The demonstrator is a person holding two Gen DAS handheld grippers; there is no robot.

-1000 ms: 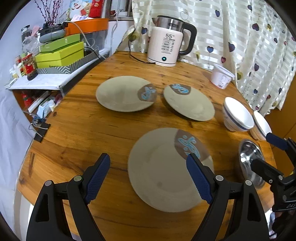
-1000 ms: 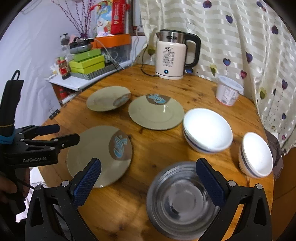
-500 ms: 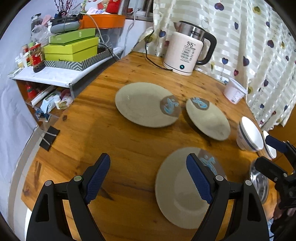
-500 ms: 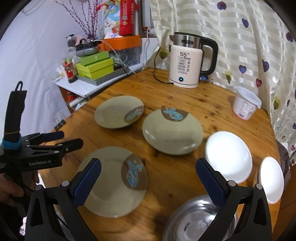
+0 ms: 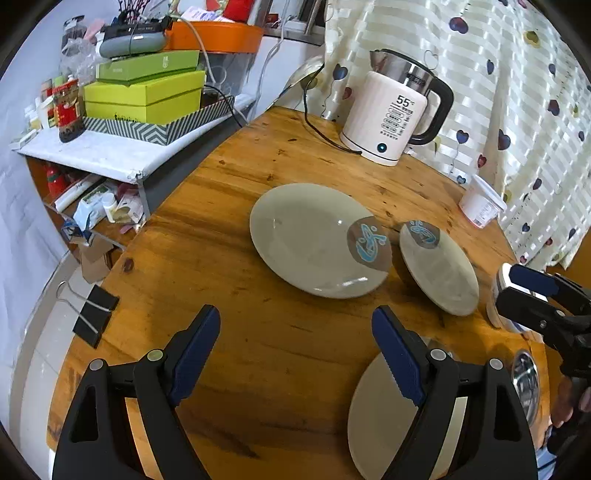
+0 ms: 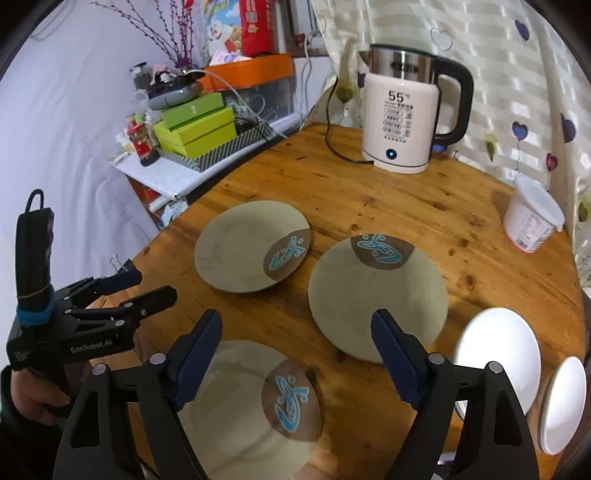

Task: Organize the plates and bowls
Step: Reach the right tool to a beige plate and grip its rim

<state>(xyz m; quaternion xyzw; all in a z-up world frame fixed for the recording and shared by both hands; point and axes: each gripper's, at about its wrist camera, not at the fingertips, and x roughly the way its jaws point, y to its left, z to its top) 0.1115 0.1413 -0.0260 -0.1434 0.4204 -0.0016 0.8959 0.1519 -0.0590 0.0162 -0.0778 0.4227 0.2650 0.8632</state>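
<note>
Three plates (image 6: 251, 245), three bowls (image 6: 496, 354)

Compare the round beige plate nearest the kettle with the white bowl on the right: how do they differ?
The round beige plate is flat and shallow; the white bowl is deep. The plate carries a brown patch with a blue drawing; the bowl's inside is plain white. Both are round and stand on the wooden table.

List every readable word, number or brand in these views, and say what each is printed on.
"55°C": front of the white kettle.
"GenRobot.AI": body of the left gripper, seen from the right wrist.
Unreadable: the kettle's smaller print, the label on the white tub, the print on the green boxes and the red packet.
</note>
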